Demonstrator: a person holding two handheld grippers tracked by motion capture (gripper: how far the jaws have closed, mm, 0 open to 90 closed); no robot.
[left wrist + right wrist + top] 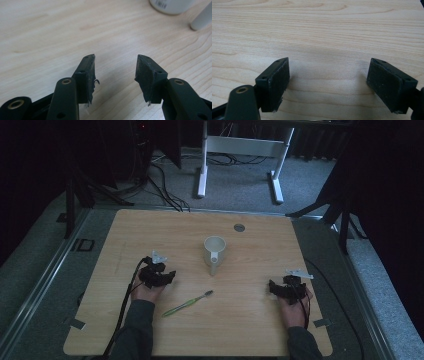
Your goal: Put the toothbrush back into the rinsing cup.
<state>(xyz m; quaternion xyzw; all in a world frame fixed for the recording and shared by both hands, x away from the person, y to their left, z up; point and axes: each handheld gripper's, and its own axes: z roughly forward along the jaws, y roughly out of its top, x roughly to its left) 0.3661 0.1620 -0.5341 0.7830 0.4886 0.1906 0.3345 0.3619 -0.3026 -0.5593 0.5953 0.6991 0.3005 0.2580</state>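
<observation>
On the table (260, 320), your left gripper (172, 276) and right gripper (270, 285) rest low, jaws spread and empty; between them lie a white mug (214, 250) and a green toothbrush (187, 303).

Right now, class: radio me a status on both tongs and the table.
Left tongs open, empty. Right tongs open, empty. Cup upright mid-table; toothbrush flat between hands. Nothing blocking.
</observation>
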